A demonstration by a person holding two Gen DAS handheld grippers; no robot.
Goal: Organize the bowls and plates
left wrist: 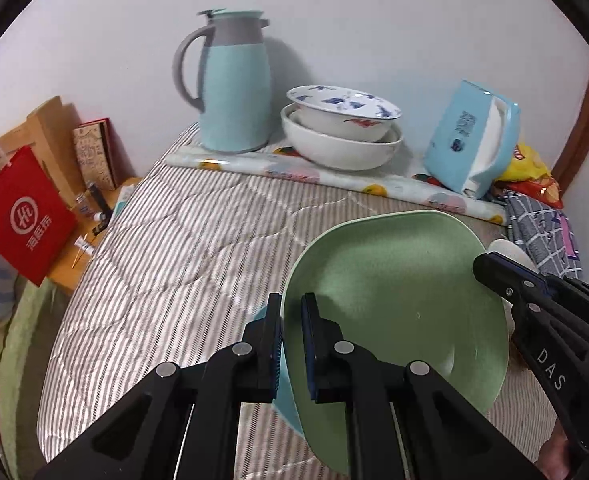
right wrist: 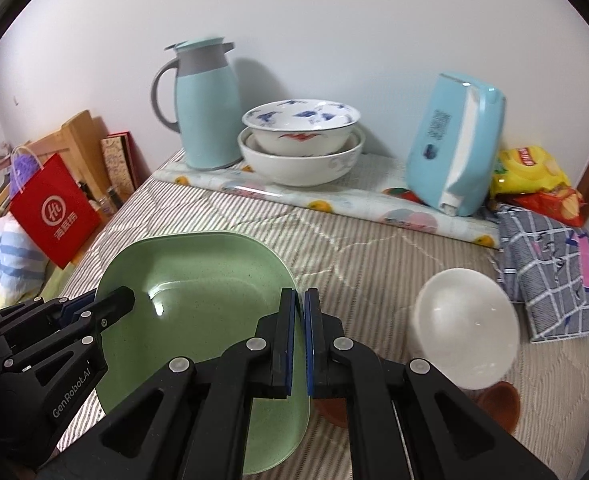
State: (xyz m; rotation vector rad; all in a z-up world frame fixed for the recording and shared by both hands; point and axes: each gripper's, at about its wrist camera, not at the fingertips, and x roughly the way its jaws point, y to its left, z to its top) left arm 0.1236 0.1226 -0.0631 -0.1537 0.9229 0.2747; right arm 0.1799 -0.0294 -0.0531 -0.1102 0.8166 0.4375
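Note:
A green square plate (left wrist: 398, 304) (right wrist: 198, 300) is held between both grippers above the striped bed cover. My left gripper (left wrist: 292, 320) is shut on its left rim; a light blue dish (left wrist: 282, 392) shows just under it. My right gripper (right wrist: 299, 312) is shut on its right rim. A small white bowl (right wrist: 464, 320) stands right of the plate, with a brown dish (right wrist: 498, 404) partly hidden below it. Two stacked bowls (left wrist: 340, 128) (right wrist: 300, 144), the upper one blue-patterned, stand at the back.
A light blue jug (left wrist: 234, 84) (right wrist: 206, 108) stands left of the stacked bowls, a blue tissue box (right wrist: 454, 140) right of them. Snack bags (right wrist: 534, 176) and a checked cloth (right wrist: 554, 272) lie at the right. A red bag (right wrist: 54, 208) and boxes sit off the left edge.

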